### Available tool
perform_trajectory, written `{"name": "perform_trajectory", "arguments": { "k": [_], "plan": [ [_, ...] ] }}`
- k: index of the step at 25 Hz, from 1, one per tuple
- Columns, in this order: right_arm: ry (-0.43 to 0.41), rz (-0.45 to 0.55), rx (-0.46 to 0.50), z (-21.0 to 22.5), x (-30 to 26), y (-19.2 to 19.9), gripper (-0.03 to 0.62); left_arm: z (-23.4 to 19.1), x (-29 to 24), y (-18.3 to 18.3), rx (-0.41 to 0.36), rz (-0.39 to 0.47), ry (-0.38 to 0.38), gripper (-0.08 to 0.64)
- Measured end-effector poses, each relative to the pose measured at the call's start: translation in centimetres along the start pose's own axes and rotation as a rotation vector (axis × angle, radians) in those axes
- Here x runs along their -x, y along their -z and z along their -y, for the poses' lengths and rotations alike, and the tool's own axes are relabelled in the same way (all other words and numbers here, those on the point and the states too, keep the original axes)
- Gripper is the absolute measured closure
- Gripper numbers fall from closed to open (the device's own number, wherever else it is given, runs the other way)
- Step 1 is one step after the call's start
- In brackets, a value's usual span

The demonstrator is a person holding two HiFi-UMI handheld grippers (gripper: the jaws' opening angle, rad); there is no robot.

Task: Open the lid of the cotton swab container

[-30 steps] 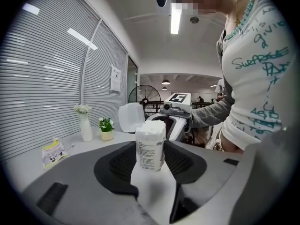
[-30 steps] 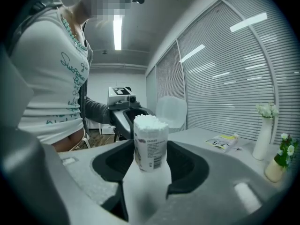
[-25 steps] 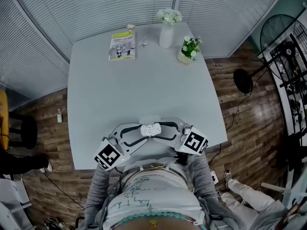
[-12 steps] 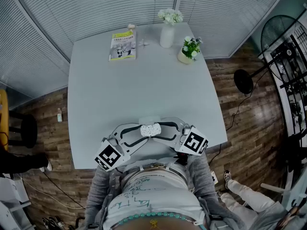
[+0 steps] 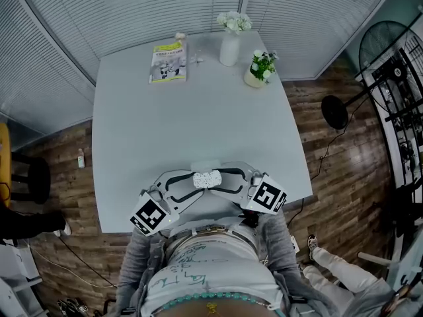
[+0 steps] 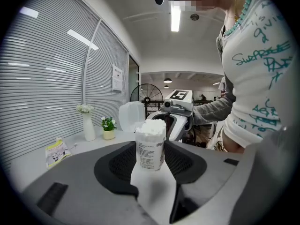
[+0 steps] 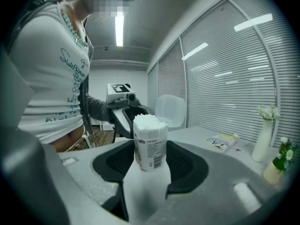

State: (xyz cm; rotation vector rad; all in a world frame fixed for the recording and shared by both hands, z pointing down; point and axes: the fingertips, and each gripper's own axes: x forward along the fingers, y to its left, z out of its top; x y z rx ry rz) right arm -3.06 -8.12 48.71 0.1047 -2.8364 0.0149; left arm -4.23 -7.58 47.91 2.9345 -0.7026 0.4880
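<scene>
While the container [image 5: 207,178] stands open near the table's [image 5: 165,131] near edge in the head view, lid [image 5: 205,166] just beyond it, the left gripper [image 5: 193,183] and right gripper [image 5: 222,179] meet at it. Left gripper view: jaws clenched on its sides, swabs bare on top. Right gripper view: jaws flank it, released, not pressing.

A pale table [image 5: 198,124] fills the middle. Slatted blinds [image 5: 132,12] run behind it from 10 to 2 o'clock. Wood floor [image 5: 330,157] shows at 3 and 8 o'clock. A fan [image 5: 386,45] stands at 2 o'clock and a black stool [image 5: 33,180] at 9. A strip light [image 6: 176,17] glows overhead.
</scene>
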Motion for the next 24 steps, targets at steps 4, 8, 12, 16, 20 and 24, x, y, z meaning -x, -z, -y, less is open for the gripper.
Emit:
{"name": "perform_trajectory", "arguments": {
  "k": [4, 8, 12, 16, 20, 24],
  "plan": [
    [-0.001, -0.003, 0.003, 0.08, 0.04, 0.00, 0.379, -0.05, -0.09, -0.04, 0.003, 0.002, 0.000, 0.376],
    [-0.001, -0.010, 0.005, 0.19, 0.01, -0.07, 0.379, -0.14, -0.24, 0.12, 0.003, -0.004, -0.002, 0.376],
    [-0.004, -0.008, 0.011, 0.14, -0.01, 0.07, 0.379, -0.13, -0.12, 0.03, 0.005, -0.003, -0.004, 0.376],
    [-0.004, -0.011, 0.011, 0.11, -0.06, 0.13, 0.379, -0.13, -0.13, 0.11, 0.005, -0.002, -0.003, 0.376],
    [-0.004, -0.015, 0.014, 0.15, -0.19, 0.16, 0.379, -0.23, -0.09, 0.26, 0.004, -0.007, -0.003, 0.376],
    [-0.004, -0.018, 0.013, 0.46, -0.21, 0.27, 0.379, -0.47, -0.30, 0.31, 0.006, -0.011, -0.001, 0.376]
  ]
}}
